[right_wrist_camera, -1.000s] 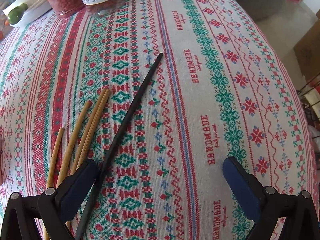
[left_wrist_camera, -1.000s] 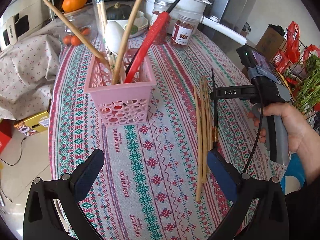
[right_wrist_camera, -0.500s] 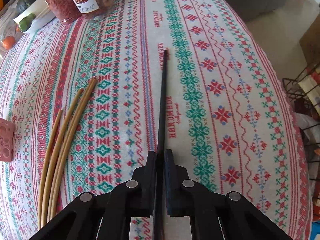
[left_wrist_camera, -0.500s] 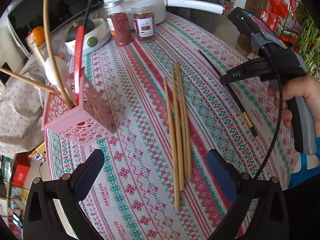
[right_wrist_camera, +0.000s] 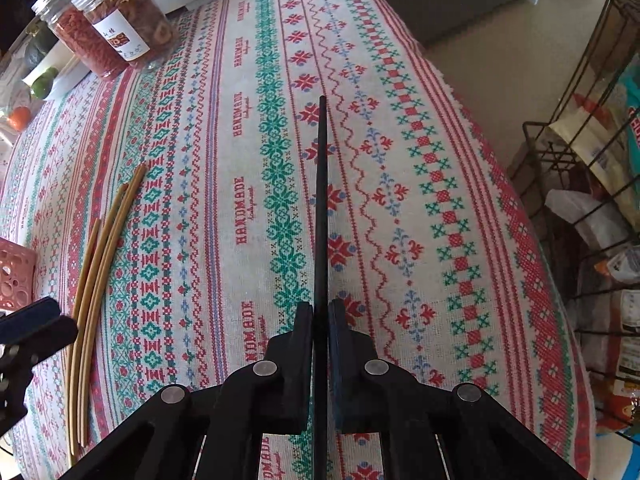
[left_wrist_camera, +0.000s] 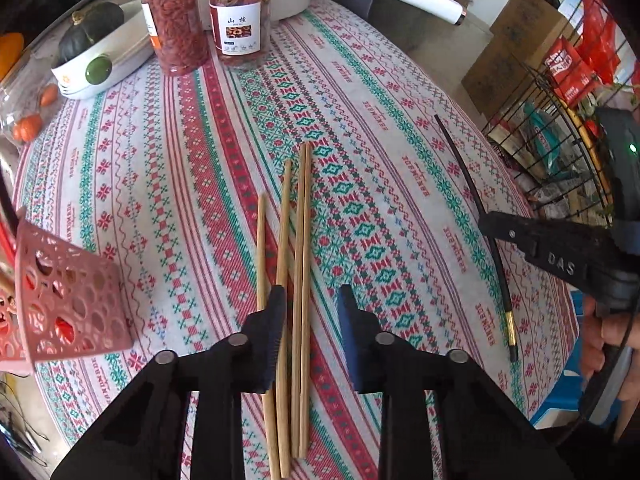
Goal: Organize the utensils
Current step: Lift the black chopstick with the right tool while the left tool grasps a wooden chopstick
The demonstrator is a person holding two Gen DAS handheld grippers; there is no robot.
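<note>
Chopsticks (left_wrist_camera: pixel 298 264): left gripper (left_wrist_camera: pixel 311 312) fingers have narrowed around them.

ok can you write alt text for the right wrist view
The right gripper is shut on a black chopstick that points straight ahead over a patterned tablecloth. Wooden chopsticks lie to the left beside a pink basket, with two jars at the far end.
</note>
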